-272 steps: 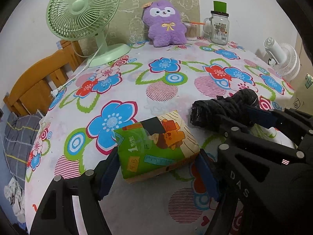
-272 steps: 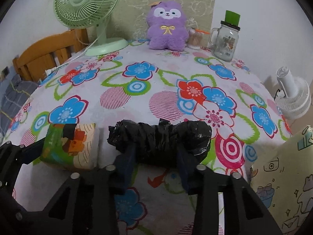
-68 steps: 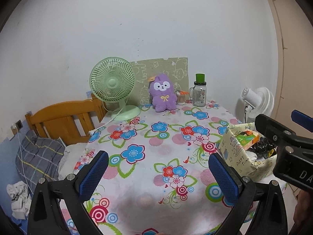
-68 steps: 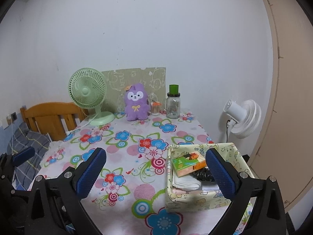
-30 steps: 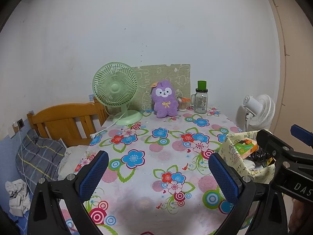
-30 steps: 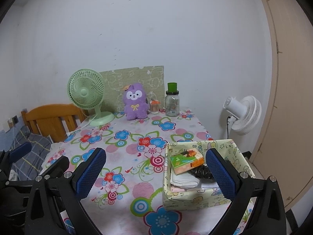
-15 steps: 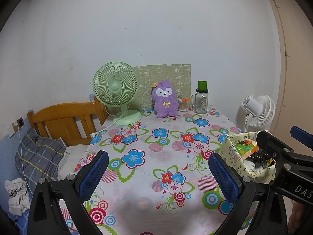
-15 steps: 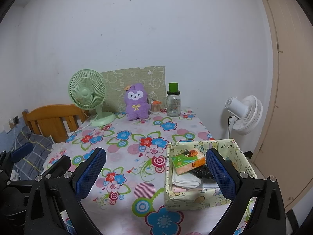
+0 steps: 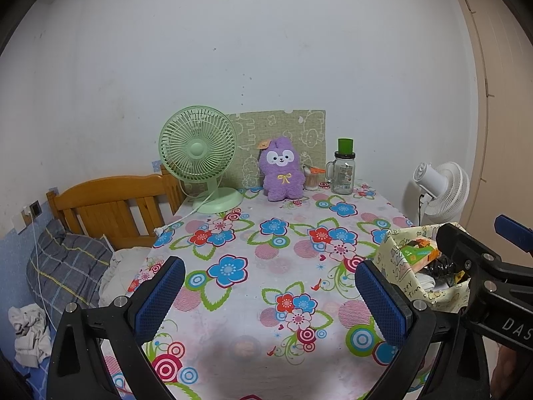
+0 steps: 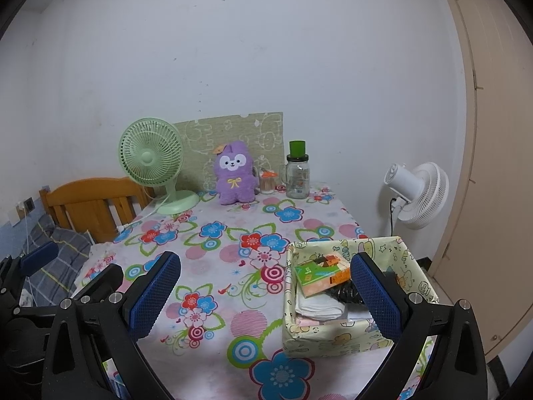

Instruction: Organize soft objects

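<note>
A yellow patterned fabric box (image 10: 336,338) stands at the near right of the flowered table (image 10: 233,233). Inside lie a green and orange tissue pack (image 10: 321,275), a black crumpled bundle (image 10: 344,291) and folded white cloth (image 10: 319,306). The same box (image 9: 399,266) shows at the right of the left wrist view, partly behind the other gripper. My left gripper (image 9: 269,296) hangs open and empty above the table's near edge. My right gripper (image 10: 266,295) is open and empty too, its right finger (image 10: 374,296) in front of the box.
At the table's far end stand a green desk fan (image 9: 200,156), a purple plush toy (image 9: 282,170), a small cup of sticks (image 9: 311,178) and a glass jar with a green lid (image 9: 343,168). A wooden bed frame (image 9: 110,206) is left, a white floor fan (image 10: 416,193) right.
Both grippers held the tissue pack and the black bundle on the table nine seconds ago; both items now lie in the box. The grippers have pulled back and up, open. Hardly any motion lately.
</note>
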Motion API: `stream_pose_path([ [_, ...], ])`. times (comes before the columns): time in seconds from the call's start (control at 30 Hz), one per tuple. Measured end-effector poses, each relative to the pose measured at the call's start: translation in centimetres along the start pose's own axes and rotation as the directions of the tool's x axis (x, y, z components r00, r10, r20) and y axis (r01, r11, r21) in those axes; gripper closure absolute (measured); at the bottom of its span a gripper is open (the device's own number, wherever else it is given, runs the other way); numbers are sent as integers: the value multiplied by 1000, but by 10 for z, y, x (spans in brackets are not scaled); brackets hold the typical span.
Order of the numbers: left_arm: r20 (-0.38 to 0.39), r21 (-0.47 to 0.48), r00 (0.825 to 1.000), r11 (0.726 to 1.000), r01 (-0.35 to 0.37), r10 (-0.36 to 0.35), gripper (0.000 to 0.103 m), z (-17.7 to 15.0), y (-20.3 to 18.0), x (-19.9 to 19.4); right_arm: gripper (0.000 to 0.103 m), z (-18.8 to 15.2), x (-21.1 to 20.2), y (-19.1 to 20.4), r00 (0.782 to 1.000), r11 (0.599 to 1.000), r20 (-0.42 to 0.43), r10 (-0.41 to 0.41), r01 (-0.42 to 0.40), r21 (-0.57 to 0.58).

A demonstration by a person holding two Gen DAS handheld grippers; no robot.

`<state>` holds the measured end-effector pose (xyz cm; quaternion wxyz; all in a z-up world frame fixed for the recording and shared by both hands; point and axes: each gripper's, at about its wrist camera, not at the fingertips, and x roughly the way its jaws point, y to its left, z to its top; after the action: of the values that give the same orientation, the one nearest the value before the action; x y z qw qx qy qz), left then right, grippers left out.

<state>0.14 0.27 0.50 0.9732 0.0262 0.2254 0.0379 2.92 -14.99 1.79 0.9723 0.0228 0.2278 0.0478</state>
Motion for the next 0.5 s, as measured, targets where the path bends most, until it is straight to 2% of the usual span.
stream_pose_path([
  [0.5,-13,-5,1000,1000,-1,1,0,1,-2,3,0,-1,0,0,1000,1000,-1,-10,10,2],
])
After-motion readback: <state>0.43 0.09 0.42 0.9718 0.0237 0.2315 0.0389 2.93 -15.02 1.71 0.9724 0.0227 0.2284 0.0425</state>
